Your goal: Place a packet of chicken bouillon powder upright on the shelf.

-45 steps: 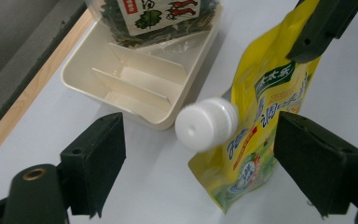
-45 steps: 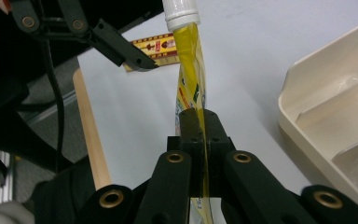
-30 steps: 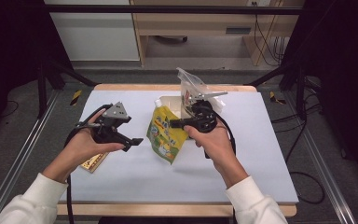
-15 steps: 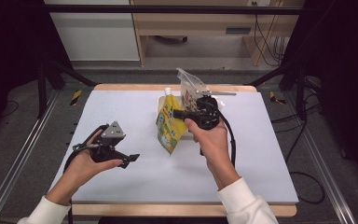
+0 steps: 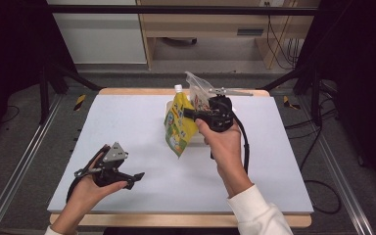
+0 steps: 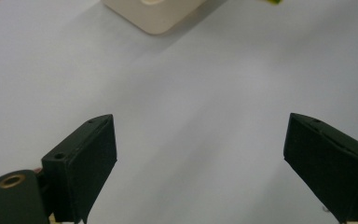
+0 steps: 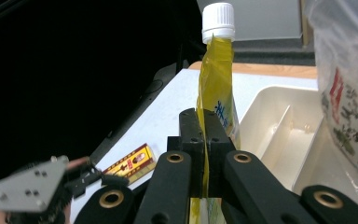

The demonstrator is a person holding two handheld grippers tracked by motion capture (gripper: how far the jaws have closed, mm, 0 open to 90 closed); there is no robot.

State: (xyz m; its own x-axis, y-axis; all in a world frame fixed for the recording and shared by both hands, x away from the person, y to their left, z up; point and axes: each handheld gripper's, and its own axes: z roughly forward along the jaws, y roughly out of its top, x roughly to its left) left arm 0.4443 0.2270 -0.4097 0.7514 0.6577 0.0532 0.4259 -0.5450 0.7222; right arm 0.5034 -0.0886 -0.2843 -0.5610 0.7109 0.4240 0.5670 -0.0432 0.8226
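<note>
A yellow spout pouch (image 5: 177, 125) with a white cap (image 7: 218, 18) hangs upright over the cream divided tray (image 7: 279, 135) at the back middle of the table. My right gripper (image 7: 204, 121) is shut on the pouch's edge, and in the high view the right gripper (image 5: 190, 116) grips it from the right. Over the near left of the table my left gripper (image 5: 133, 178) is held low. Its jaws stand wide apart in the left gripper view (image 6: 200, 140), with only bare table between them. A corner of the tray (image 6: 154, 14) lies far ahead of them.
A clear plastic bag (image 5: 199, 88) with red print stands in the tray just behind my right gripper. A small red and yellow box (image 7: 133, 161) lies on the table near the left hand. The white table top (image 5: 274, 161) is open at the right and front.
My right gripper has carried the pouch back and up over the tray. My left gripper has drawn back toward the table's near left corner.
</note>
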